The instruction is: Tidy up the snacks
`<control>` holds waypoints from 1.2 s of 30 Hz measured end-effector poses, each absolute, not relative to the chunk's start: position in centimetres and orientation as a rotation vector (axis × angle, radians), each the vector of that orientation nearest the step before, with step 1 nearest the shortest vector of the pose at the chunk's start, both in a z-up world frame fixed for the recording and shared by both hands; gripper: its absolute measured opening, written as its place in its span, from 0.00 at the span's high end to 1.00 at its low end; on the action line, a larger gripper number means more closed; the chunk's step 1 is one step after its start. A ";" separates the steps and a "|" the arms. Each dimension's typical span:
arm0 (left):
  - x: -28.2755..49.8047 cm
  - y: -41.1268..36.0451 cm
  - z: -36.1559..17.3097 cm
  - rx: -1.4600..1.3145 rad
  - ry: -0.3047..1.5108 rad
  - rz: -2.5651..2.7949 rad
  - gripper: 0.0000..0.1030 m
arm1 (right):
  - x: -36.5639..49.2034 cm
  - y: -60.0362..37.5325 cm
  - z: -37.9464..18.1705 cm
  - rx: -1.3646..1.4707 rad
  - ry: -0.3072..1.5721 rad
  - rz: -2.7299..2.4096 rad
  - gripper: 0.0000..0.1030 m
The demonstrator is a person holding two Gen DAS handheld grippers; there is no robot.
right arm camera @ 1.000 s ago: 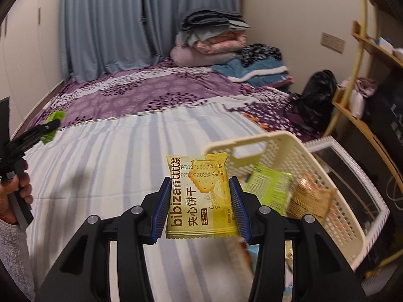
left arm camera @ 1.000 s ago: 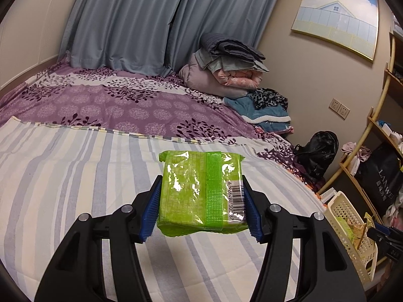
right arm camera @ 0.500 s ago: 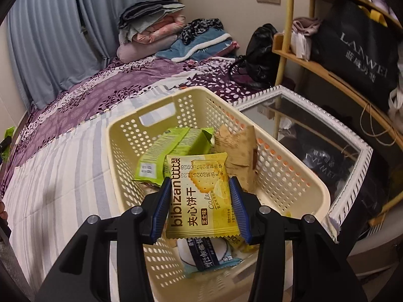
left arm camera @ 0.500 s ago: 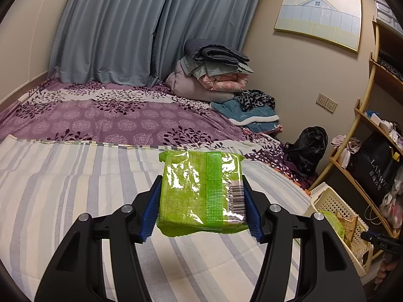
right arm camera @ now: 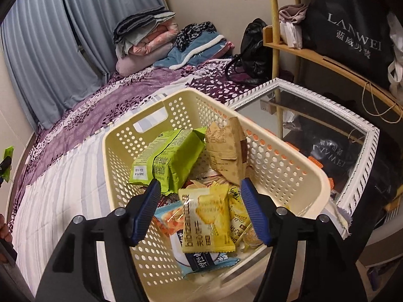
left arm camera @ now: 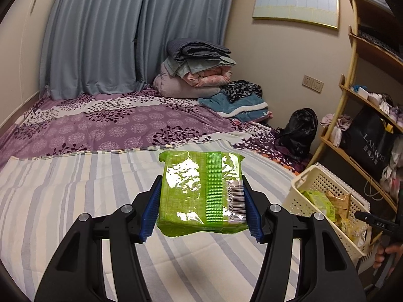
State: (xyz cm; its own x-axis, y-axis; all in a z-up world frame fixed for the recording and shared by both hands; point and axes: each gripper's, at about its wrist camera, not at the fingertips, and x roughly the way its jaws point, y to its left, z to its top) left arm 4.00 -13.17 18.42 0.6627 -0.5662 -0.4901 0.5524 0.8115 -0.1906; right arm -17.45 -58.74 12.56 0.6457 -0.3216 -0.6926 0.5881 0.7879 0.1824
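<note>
My left gripper (left arm camera: 200, 207) is shut on a green snack packet (left arm camera: 201, 192) with a barcode, held above the striped bedsheet (left arm camera: 63, 201). The cream perforated basket (left arm camera: 302, 188) stands to its right at the bed's edge. My right gripper (right arm camera: 201, 209) is open over the basket (right arm camera: 289, 166). The yellow bibizan biscuit packet (right arm camera: 206, 224) lies loose in the basket between the spread fingers, on other snacks: a green bag (right arm camera: 168, 158), a brown bag (right arm camera: 226, 151), an orange packet (right arm camera: 168, 219) and a blue packet (right arm camera: 209, 259).
A white-framed mirror (right arm camera: 314, 125) lies right of the basket. A wooden shelf (right arm camera: 327, 58) with a black LANWEI bag (right arm camera: 352, 27) stands behind it. A black bag (left arm camera: 297, 130) sits on the floor. Folded bedding (left arm camera: 196, 70) is piled at the bed's far end.
My right gripper moved over the basket, opened and let go of the yellow biscuit packet, which now lies in the basket. My left gripper swung right toward the basket, still holding the green packet.
</note>
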 end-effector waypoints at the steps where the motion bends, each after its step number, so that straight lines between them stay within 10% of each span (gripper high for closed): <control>1: 3.6 -13.7 18.6 -0.017 0.562 -0.641 0.42 | -17.7 -58.7 12.7 0.410 0.683 -0.538 0.36; 29: -5.7 -31.3 14.2 0.277 0.712 -0.988 0.42 | -22.6 -59.1 14.4 0.314 0.449 -0.550 0.19; 36: -4.8 -30.4 8.3 0.317 0.864 -1.014 0.28 | -22.5 -59.2 14.4 0.330 0.442 -0.530 0.16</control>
State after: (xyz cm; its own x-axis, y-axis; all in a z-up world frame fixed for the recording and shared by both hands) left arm -4.80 -30.37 8.34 0.2431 -0.6088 -0.7552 0.8424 0.5185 -0.1469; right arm -22.47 -59.19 14.41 0.7734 -0.4103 -0.4833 0.5491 0.8145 0.1872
